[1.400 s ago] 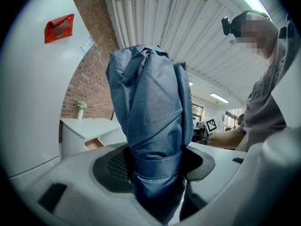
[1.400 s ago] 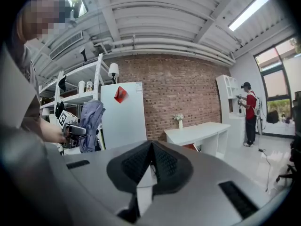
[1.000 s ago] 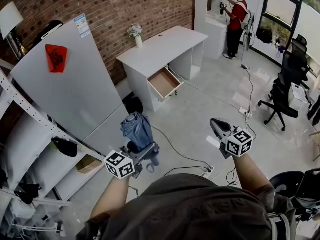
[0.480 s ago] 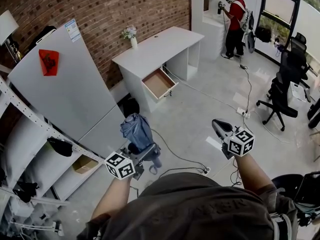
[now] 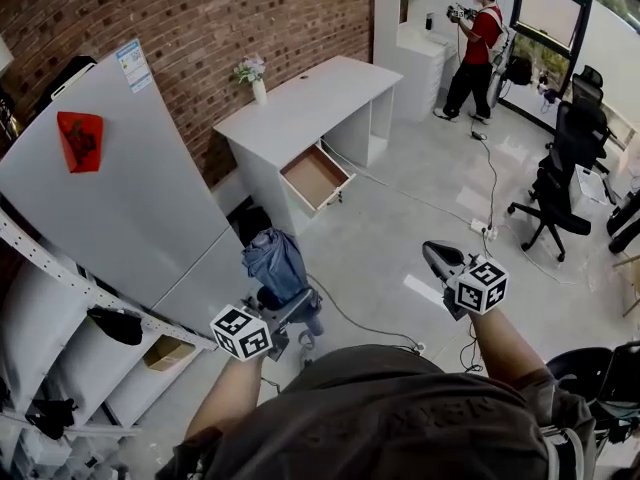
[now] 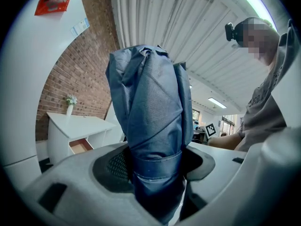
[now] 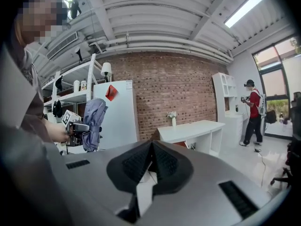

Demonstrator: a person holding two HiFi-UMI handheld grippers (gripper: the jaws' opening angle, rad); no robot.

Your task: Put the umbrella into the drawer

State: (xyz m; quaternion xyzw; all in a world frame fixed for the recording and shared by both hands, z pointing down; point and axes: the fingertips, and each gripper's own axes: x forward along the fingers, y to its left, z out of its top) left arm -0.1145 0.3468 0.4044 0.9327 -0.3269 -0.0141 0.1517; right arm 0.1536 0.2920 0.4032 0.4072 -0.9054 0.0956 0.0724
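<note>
A folded blue umbrella point(image 5: 275, 263) stands upright in my left gripper point(image 5: 290, 303), whose jaws are shut on its strapped lower part point(image 6: 155, 166). It fills the middle of the left gripper view and also shows at the left of the right gripper view point(image 7: 94, 119). The white desk point(image 5: 305, 103) stands ahead by the brick wall, with its wooden drawer point(image 5: 315, 176) pulled open and nothing visible inside. My right gripper point(image 5: 432, 253) is held level to the right, its jaws shut with nothing between them point(image 7: 151, 147).
A white fridge point(image 5: 120, 188) with a red sticker stands at the left, with metal shelves point(image 5: 60, 298) beside it. Cables point(image 5: 380, 323) lie across the floor. A vase of flowers point(image 5: 255, 76) sits on the desk. A person in red point(image 5: 480, 38) stands far back near office chairs point(image 5: 560, 178).
The desk and open drawer have shifted down and left in the head view as I walk closer. Both grippers keep their grip and pose.
</note>
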